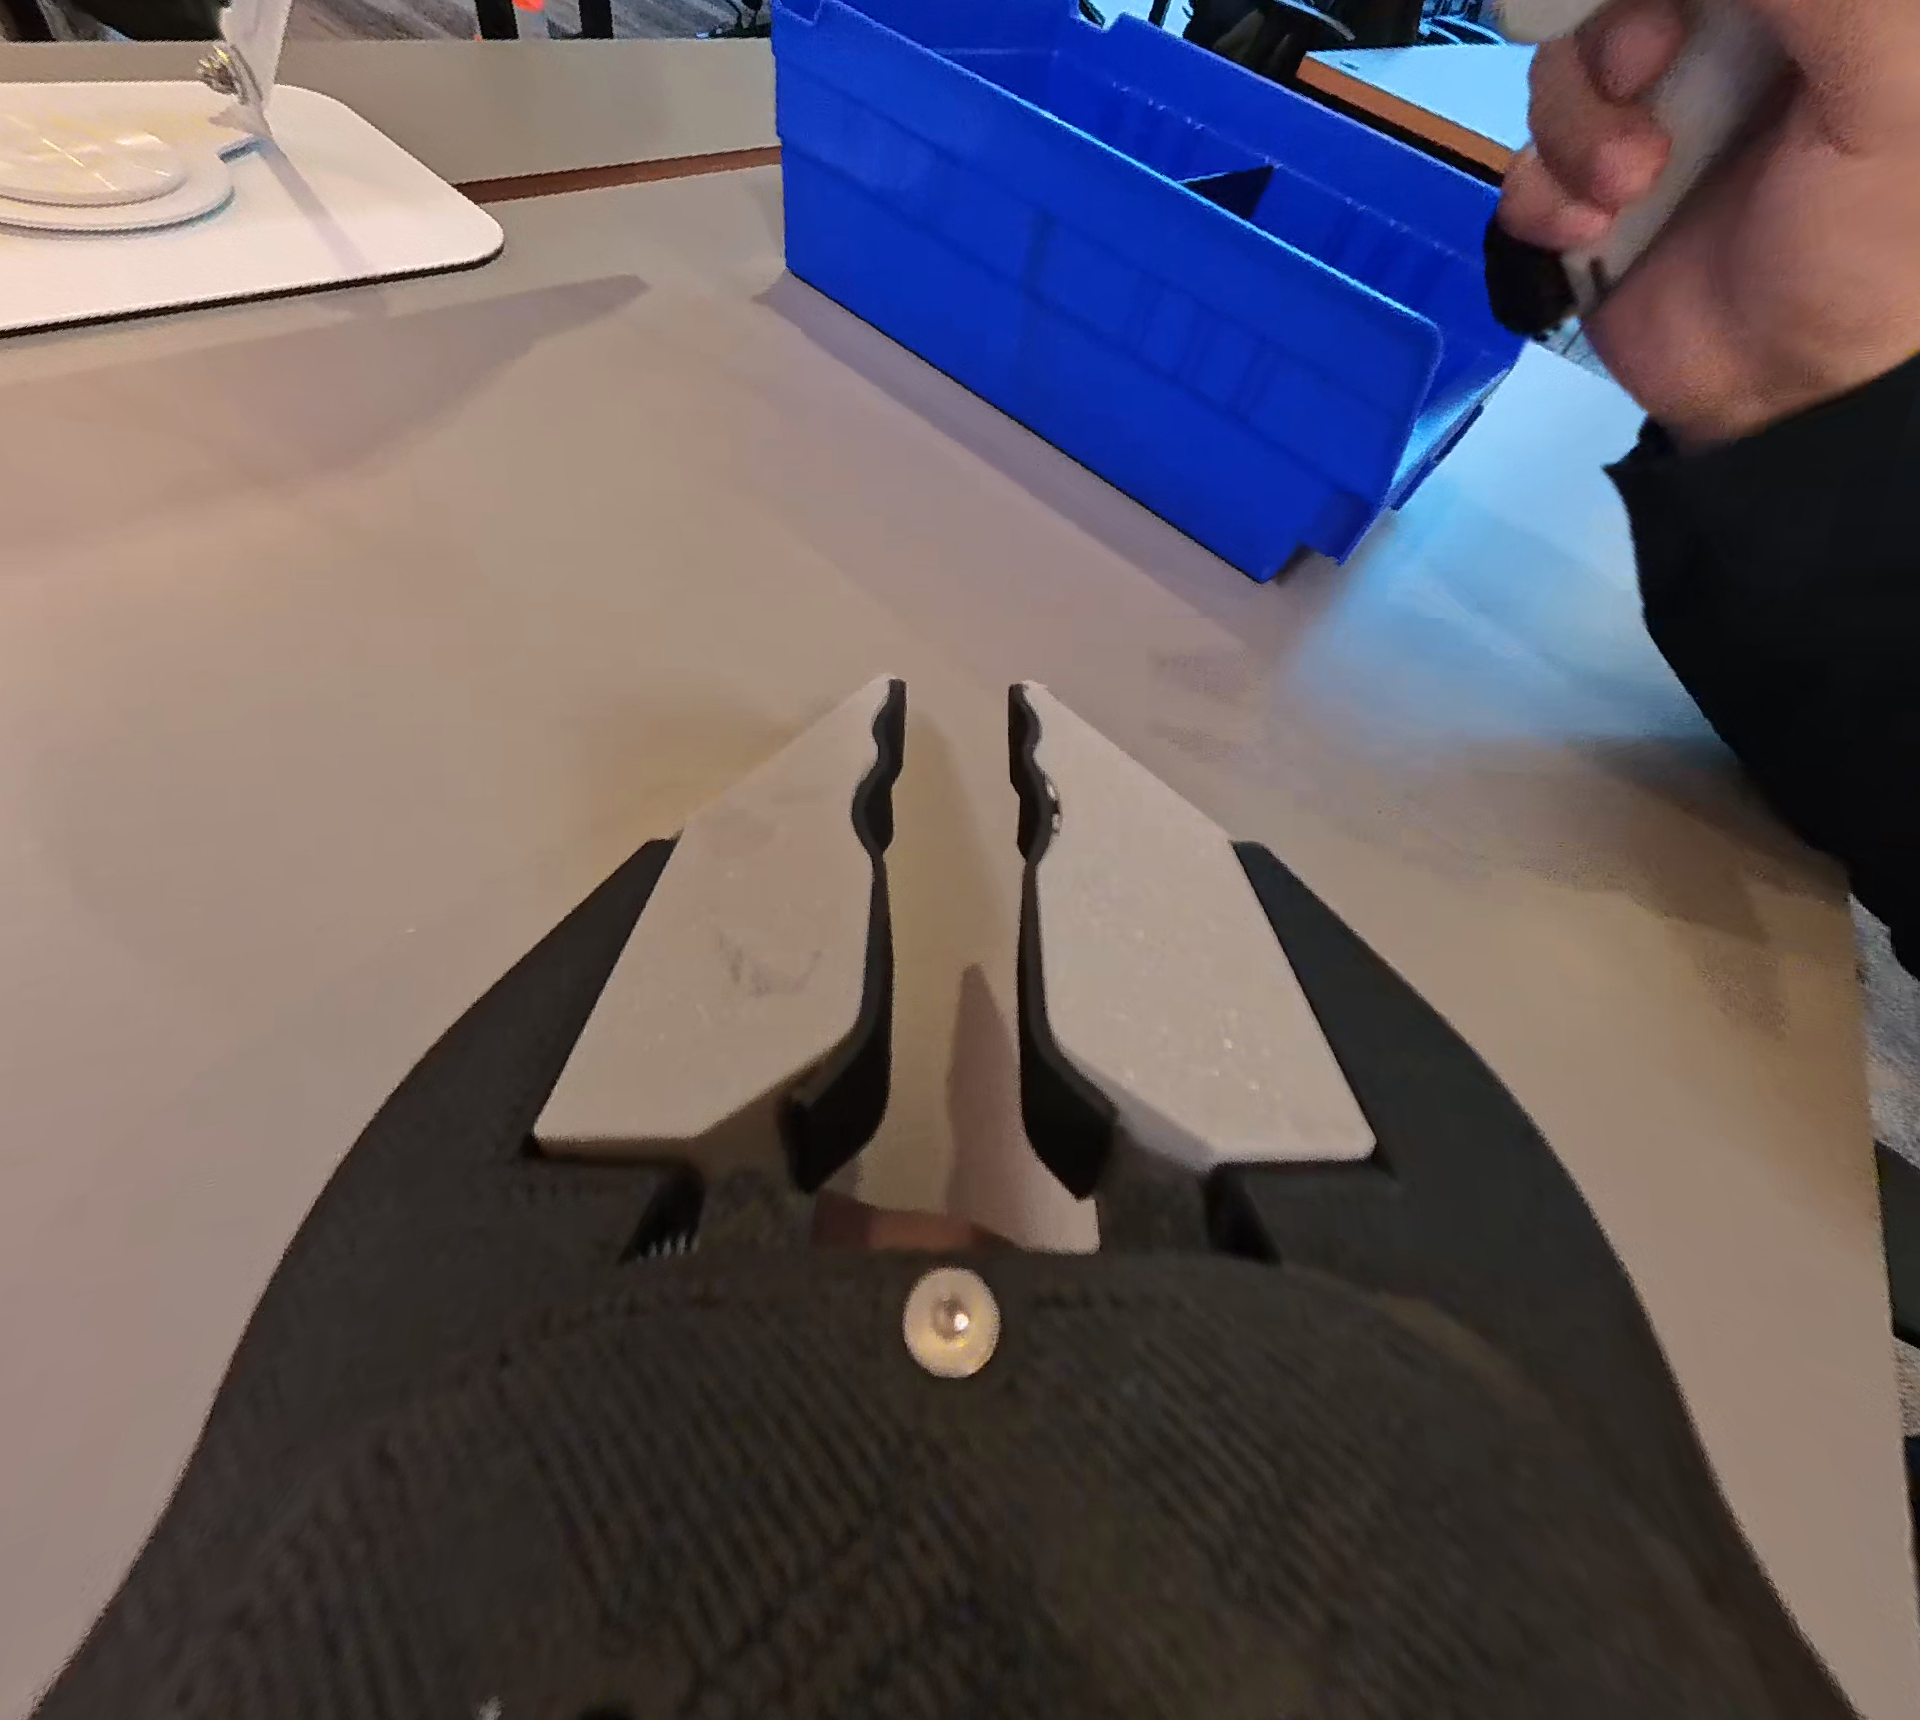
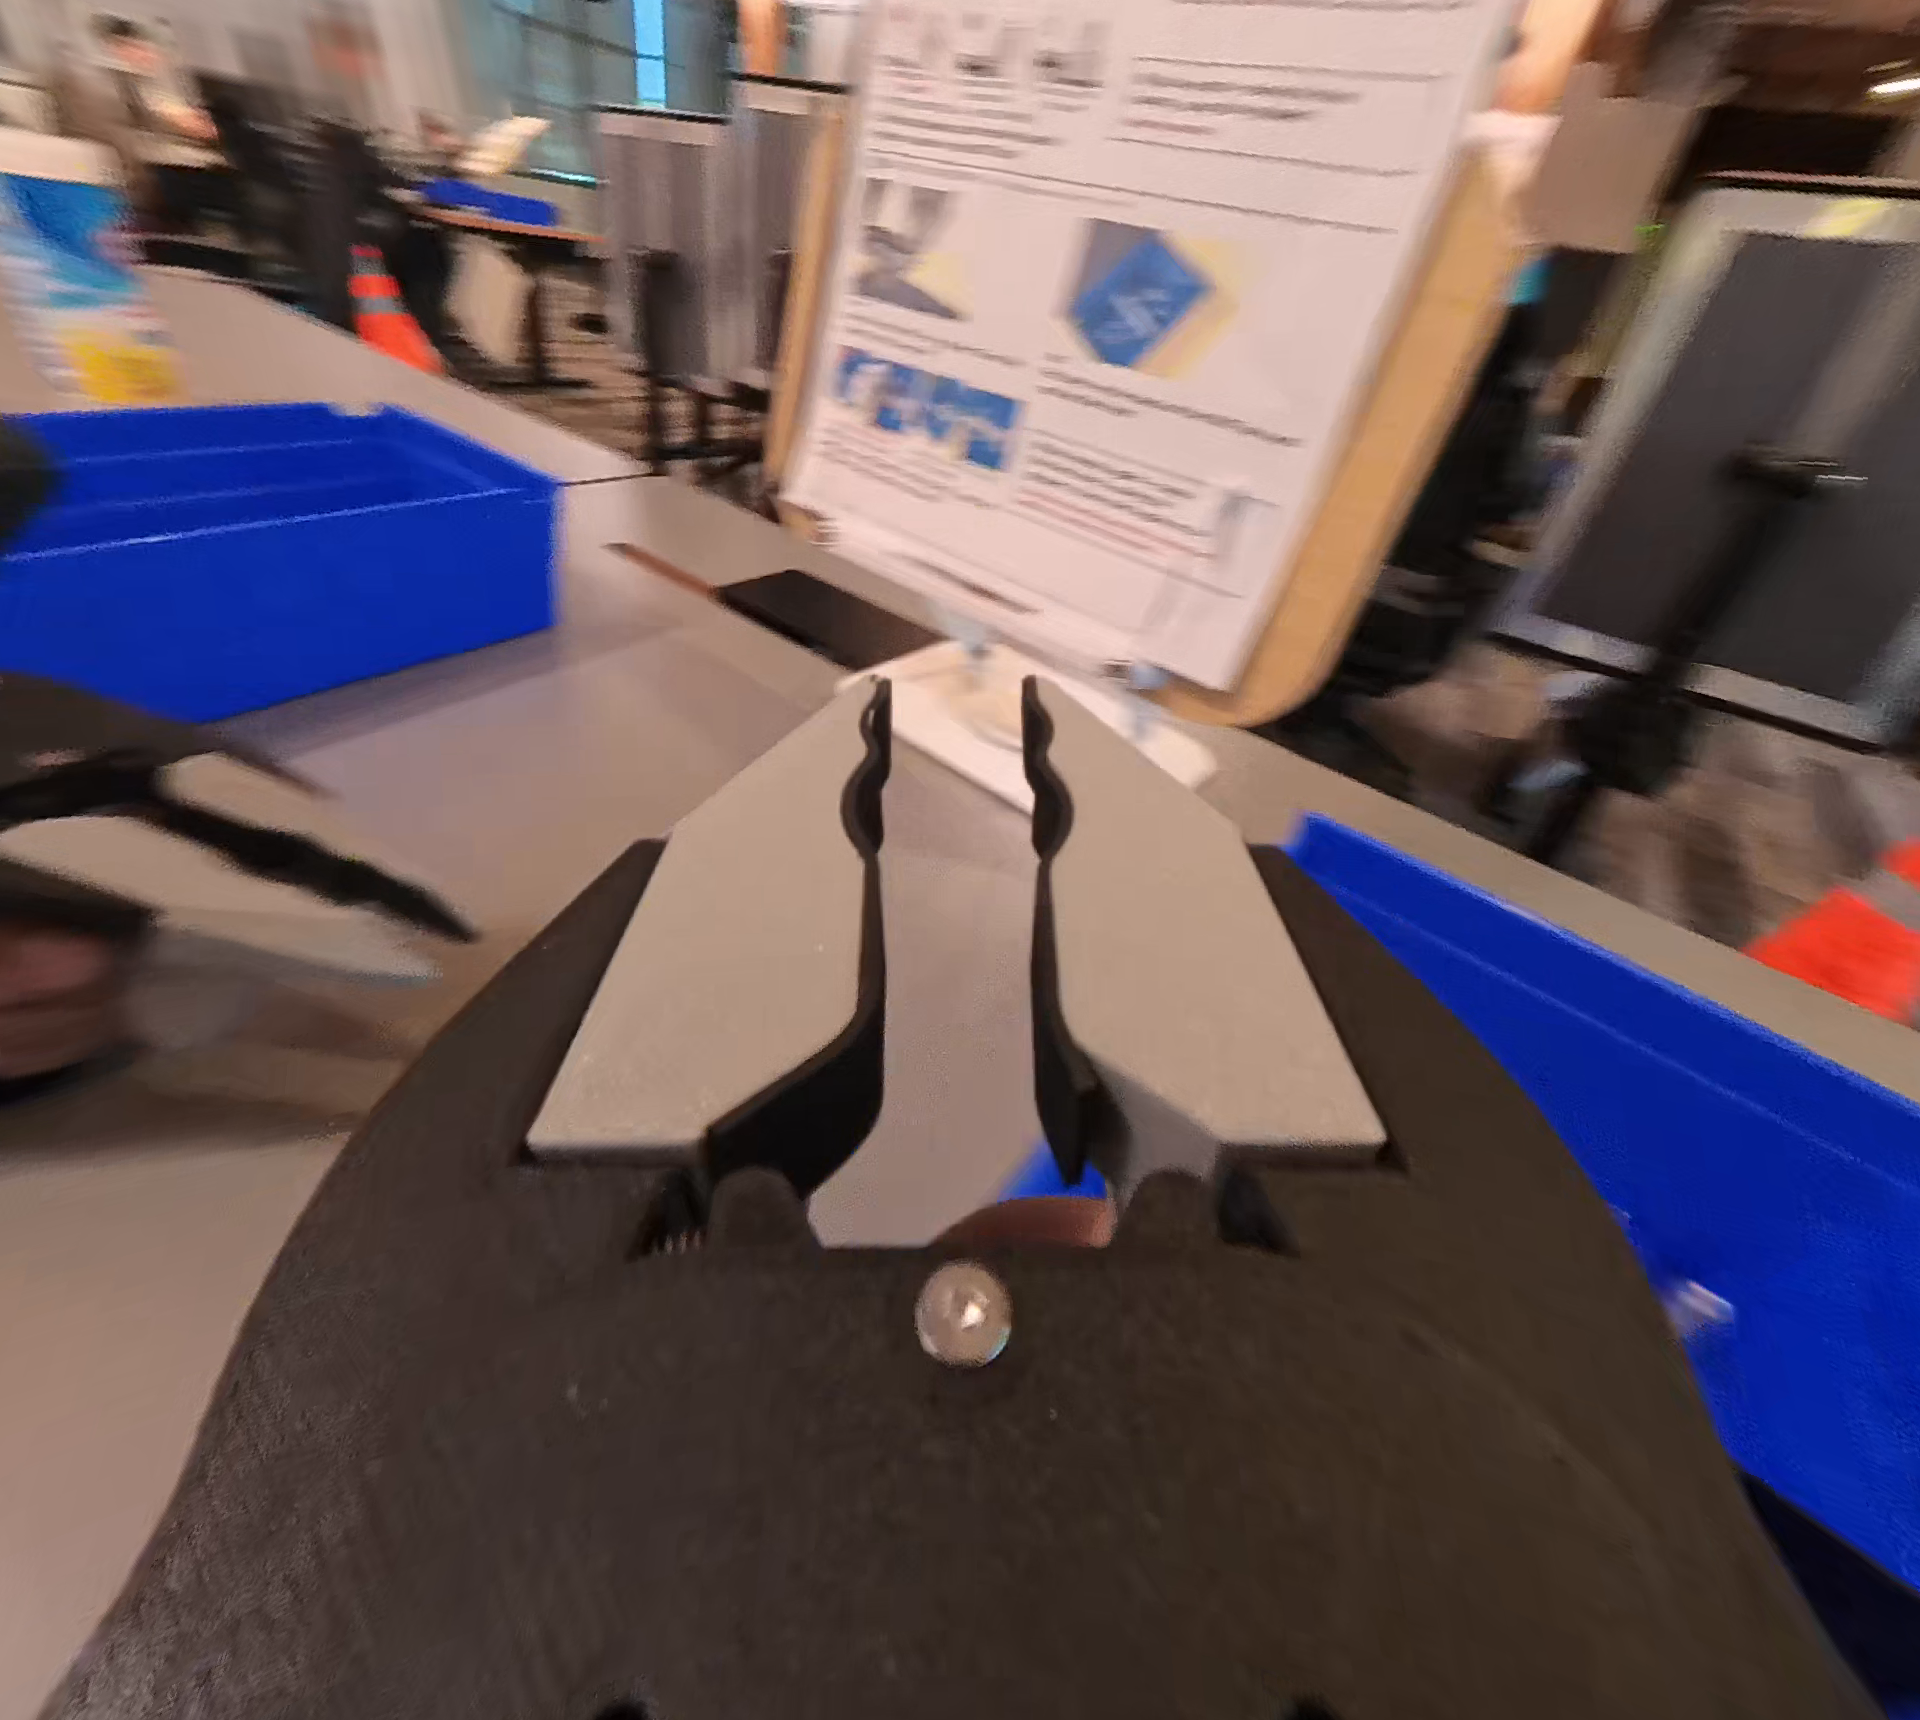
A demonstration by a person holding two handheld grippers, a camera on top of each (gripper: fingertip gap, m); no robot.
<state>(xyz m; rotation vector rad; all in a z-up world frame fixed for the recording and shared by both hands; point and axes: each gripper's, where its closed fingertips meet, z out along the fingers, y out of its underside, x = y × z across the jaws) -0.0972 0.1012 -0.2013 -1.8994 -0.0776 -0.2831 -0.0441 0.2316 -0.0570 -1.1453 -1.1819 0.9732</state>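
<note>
My left gripper (image 1: 956,694) is open by a narrow gap and empty, low over the grey table (image 1: 416,631). A blue plastic bin (image 1: 1091,268) stands ahead and to its right. A hand in a dark sleeve (image 1: 1704,164) holds the right gripper's handle above that bin's near end. My right gripper (image 2: 956,694) is open by a narrow gap and empty, above the table, beside a blue bin's wall (image 2: 1558,1099) at its lower right. The left gripper's black fingers (image 2: 312,870) show blurred at the left of the right wrist view.
A poster board (image 2: 1143,216) on a white stand (image 1: 260,216) stands on the table, ahead of the right gripper. Another blue bin (image 2: 260,548) sits at the far left. An orange cone (image 2: 390,309), desks and chairs are beyond the table. My hands' fingertips stand some 20 cm from each other.
</note>
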